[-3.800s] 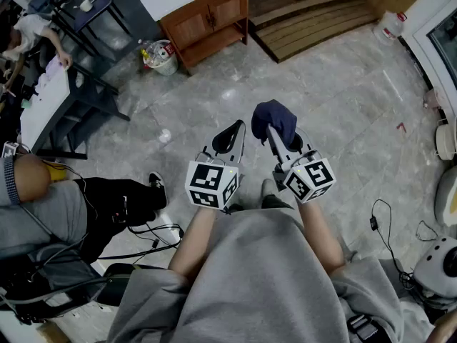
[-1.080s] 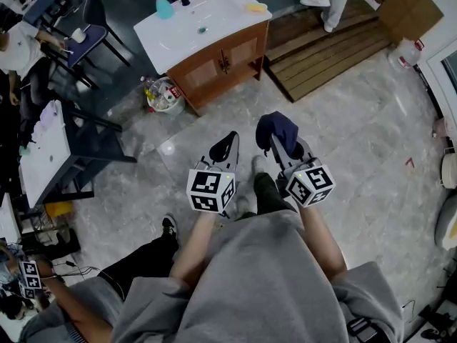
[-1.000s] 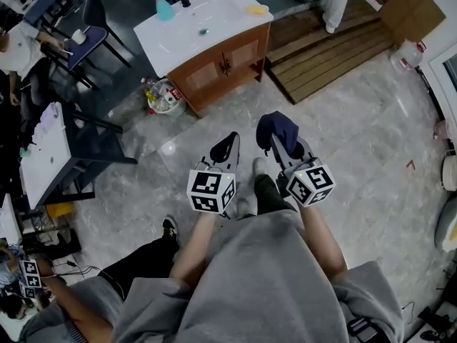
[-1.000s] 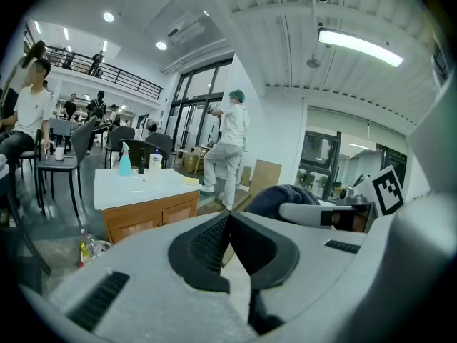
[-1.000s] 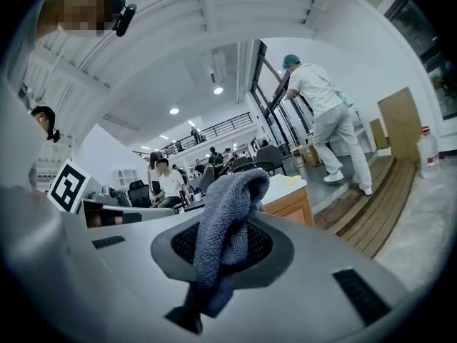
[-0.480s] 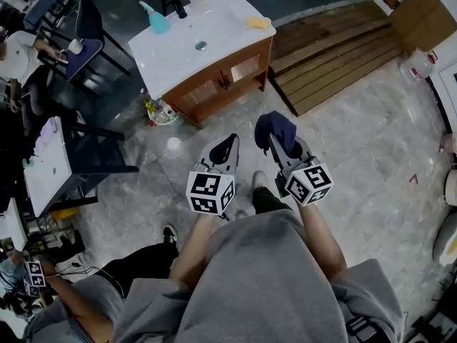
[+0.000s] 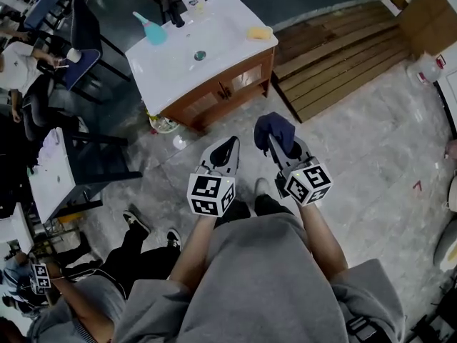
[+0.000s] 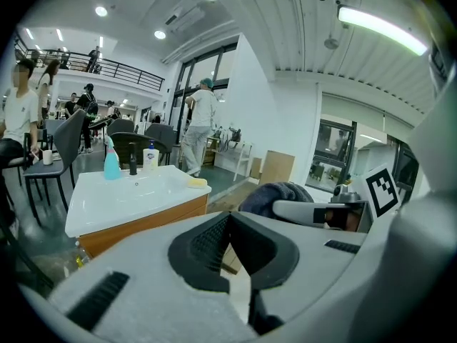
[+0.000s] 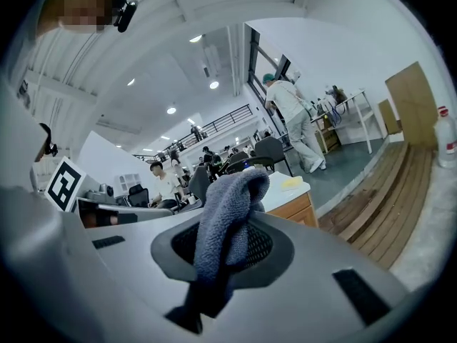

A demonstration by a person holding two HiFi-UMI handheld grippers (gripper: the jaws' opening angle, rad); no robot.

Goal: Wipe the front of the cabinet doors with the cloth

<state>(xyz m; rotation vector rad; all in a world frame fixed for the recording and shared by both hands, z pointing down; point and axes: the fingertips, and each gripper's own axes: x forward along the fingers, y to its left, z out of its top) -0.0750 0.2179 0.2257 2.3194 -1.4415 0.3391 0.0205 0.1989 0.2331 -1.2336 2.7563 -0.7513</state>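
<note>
Two grippers are held forward, well apart from the cabinet doors (image 7: pixel 244 80) ahead. The right gripper (image 7: pixel 278 144) pinches the dark cloth (image 7: pixel 274 128), which bunches past its tips, probably so that fabric meets the wood first. The left gripper (image 7: pixel 227 151), jaws pressed together on nothing, is free to steady.

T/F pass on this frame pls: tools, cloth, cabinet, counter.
1. The right tool is shut on the cloth. True.
2. The left tool is open. False: it is shut with nothing in it.
3. The cloth touches the cabinet doors. False: they are apart, with bare floor between them.
4. A teal spray bottle stands on the counter. True.
</note>
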